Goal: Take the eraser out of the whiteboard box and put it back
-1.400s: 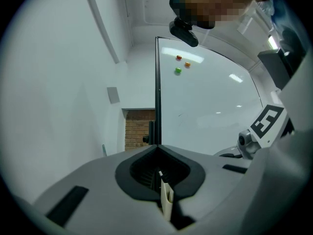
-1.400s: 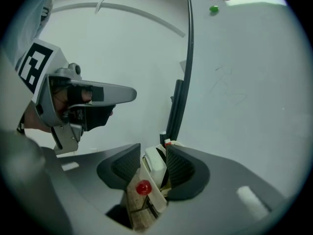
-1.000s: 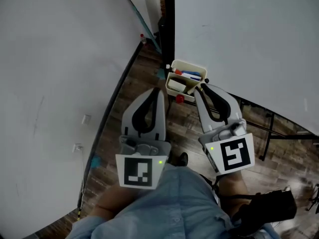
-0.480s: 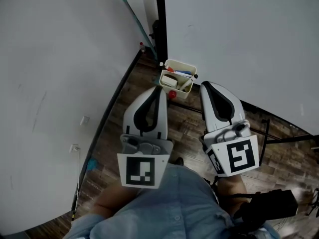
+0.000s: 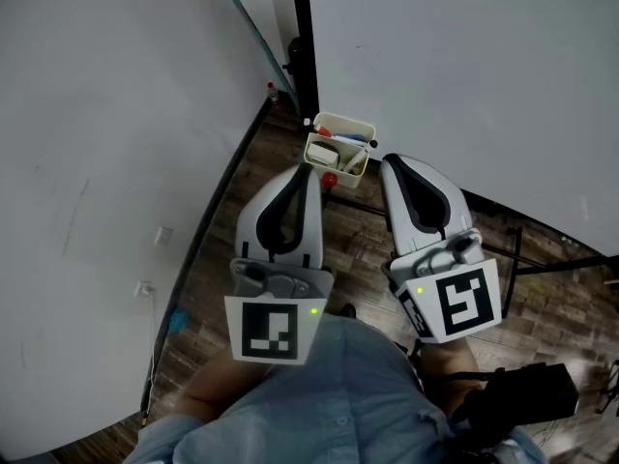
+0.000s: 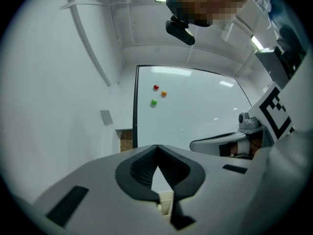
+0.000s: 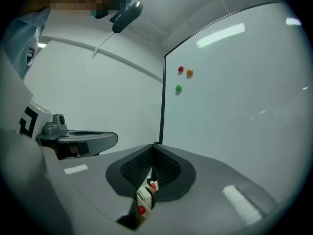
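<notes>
The cream whiteboard box (image 5: 354, 124) hangs at the lower corner of the whiteboard (image 5: 464, 85). A white eraser (image 5: 324, 151) lies inside it beside some markers (image 5: 350, 138). A red magnet (image 5: 330, 180) sticks to the box's underside. My left gripper (image 5: 307, 168) is shut and empty, its tip just below the box's left side. My right gripper (image 5: 386, 159) is shut and empty too, just right of the box. Slivers of the box (image 7: 144, 199) (image 6: 165, 202) show through the gaps under the right gripper's (image 7: 154, 146) and the left gripper's (image 6: 157, 147) closed tips.
A black frame post (image 5: 302, 46) edges the whiteboard, with a white wall to its left. A teal pole (image 5: 253, 25) leans in the corner. Black stand legs (image 5: 517, 254) cross the wood floor at right. Red, orange and green magnets (image 6: 156, 87) sit on the board.
The right gripper's jaws have closed, with nothing in them, and its tip has drawn a little away from the box's right edge. Both grippers rose slightly.
</notes>
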`<state>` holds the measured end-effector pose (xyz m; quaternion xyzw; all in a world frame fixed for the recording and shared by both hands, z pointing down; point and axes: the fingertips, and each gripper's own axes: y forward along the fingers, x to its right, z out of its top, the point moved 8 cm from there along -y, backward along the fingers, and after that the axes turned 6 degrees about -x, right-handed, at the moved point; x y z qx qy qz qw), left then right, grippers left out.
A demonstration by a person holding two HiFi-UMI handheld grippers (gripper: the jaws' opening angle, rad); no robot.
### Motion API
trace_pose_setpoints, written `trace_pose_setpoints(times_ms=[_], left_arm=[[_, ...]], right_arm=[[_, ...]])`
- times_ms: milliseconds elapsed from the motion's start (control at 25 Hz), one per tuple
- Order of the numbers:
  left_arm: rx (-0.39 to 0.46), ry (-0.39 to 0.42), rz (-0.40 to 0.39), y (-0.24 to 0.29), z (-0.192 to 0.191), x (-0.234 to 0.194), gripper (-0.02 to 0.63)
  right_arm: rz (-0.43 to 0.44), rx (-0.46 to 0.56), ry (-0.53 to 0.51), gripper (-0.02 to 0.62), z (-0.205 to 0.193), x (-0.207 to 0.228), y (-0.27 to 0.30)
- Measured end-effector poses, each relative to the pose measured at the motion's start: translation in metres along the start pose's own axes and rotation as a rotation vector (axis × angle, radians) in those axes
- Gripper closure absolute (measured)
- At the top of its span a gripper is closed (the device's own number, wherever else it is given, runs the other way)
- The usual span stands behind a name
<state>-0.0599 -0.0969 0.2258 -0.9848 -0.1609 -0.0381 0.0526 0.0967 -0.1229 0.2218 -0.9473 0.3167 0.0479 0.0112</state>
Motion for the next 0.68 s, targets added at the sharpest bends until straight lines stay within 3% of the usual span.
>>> trace_pose_setpoints(times_ms=[680], left_arm=[[-0.009, -0.009, 0.006, 0.0007, -0.004, -0.0077, 0.601]], right_arm=[[0.006, 0.003, 0.008, 0.595, -0.0008, -0.0028, 0.0091]])
